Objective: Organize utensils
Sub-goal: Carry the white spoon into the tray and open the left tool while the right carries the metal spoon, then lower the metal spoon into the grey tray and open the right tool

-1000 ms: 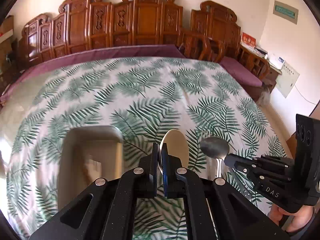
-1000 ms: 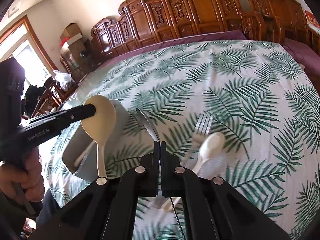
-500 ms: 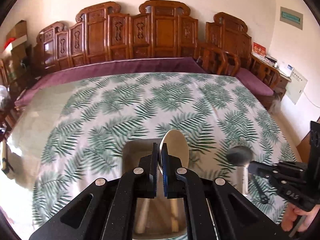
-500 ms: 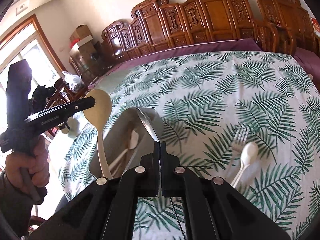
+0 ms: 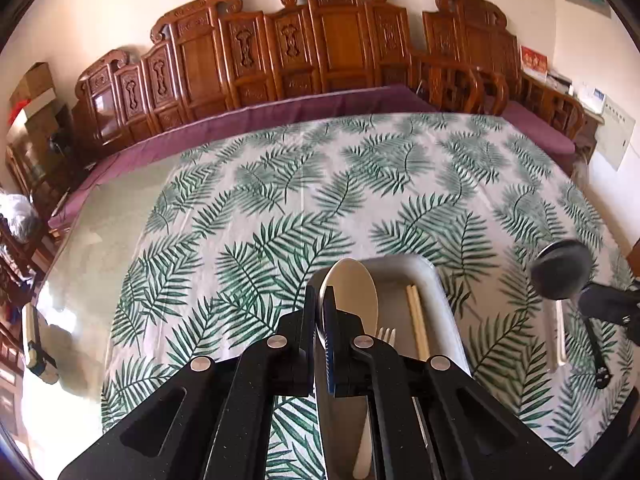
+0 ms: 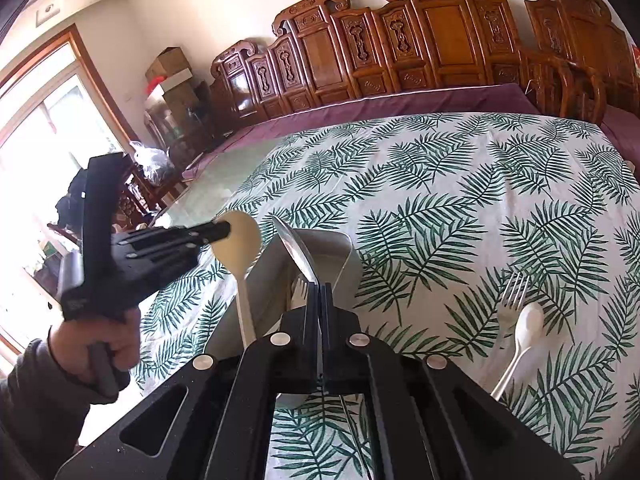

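My left gripper is shut on a cream plastic spoon, whose bowl hangs over the near left corner of the grey tray. Chopsticks and a fork lie in the tray. My right gripper is shut on a metal spoon, held above the tray. In the right wrist view the left gripper holds the cream spoon just left of it. The left wrist view shows the right gripper with the metal spoon at the right.
A metal fork and a white plastic spoon lie side by side on the leaf-print cloth, right of the tray. Carved wooden chairs line the far side of the table. A hand and grey sleeve hold the left gripper.
Both grippers have travelled towards the tray with their spoons. In the left wrist view the tray has slid from the left to under the cream spoon. The right gripper has risen.
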